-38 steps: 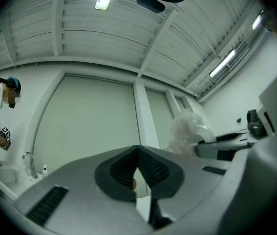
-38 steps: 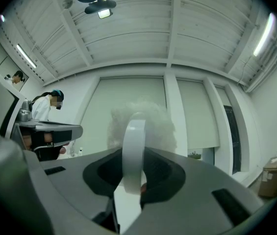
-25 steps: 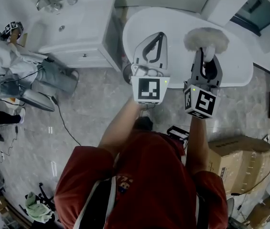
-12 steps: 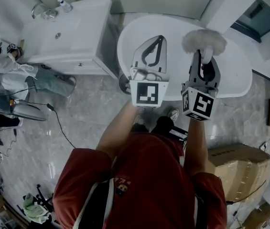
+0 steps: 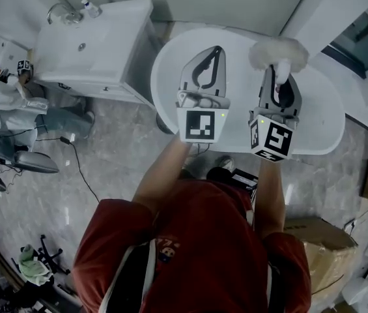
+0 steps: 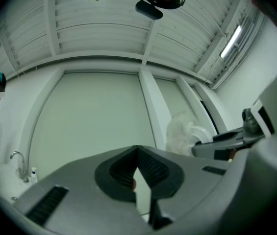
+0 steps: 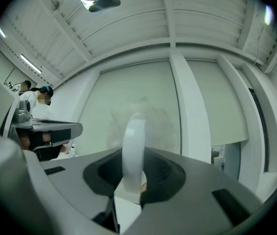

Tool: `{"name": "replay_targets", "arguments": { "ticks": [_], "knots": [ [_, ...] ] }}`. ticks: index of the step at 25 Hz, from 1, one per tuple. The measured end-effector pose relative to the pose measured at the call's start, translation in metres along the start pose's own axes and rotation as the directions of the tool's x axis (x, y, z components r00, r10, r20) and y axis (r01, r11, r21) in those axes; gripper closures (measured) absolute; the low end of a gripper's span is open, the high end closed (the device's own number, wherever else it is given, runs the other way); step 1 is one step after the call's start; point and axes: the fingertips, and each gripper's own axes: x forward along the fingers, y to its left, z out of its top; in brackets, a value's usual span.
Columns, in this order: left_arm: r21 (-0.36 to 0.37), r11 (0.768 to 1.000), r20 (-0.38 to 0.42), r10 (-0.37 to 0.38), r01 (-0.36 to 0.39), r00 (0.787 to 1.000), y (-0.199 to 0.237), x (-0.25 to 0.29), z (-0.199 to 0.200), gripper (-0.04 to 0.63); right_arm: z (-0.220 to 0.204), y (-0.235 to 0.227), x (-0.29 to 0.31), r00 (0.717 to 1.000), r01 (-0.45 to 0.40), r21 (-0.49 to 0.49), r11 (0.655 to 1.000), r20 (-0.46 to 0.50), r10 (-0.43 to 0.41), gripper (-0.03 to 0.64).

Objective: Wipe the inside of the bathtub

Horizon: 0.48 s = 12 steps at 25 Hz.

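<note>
Both claws over the tub, duster in the right one.
The right claw [image 5: 280, 77] is clamped on the white handle [image 7: 133, 146] of a fluffy duster [image 5: 279, 51], whose head shows over the far side of the white bathtub [image 5: 317, 113]. The left claw [image 5: 217, 51], just beside it, has its tips pressed together on nothing. A washbasin cabinet [image 5: 105, 41] stands left of the tub.

right gripper [image 7: 131, 175], jaws clamped on white handle [image 7: 133, 141], fluffy head [image 7: 160, 124] beyond

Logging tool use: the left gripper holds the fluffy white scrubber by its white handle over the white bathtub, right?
No, the right gripper holds the fluffy white scrubber by its white handle over the white bathtub; the right gripper view shows it.
</note>
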Motion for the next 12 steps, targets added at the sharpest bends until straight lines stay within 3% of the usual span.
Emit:
{"name": "replay_targets", "arguments": {
  "ticks": [4, 9, 12],
  "knots": [
    [0.032, 0.999, -0.017, 0.029, -0.029, 0.999, -0.032, 0.024, -0.006, 0.580, -0.011, -0.040, 0.012, 1.000, -0.031, 0.020, 0.999, 0.000, 0.031, 0.522],
    [-0.054, 0.996, -0.026, 0.066, -0.068, 0.997, -0.046, 0.051, -0.025, 0.580, -0.035, -0.069, 0.034, 0.998, -0.051, 0.032, 0.998, -0.024, 0.052, 0.522],
    [-0.040, 0.995, -0.040, 0.091, -0.092, 0.995, -0.047, 0.053, -0.039, 0.580, -0.057, -0.075, 0.042, 0.995, -0.079, 0.045, 0.996, -0.060, 0.081, 0.522]
  ]
}}
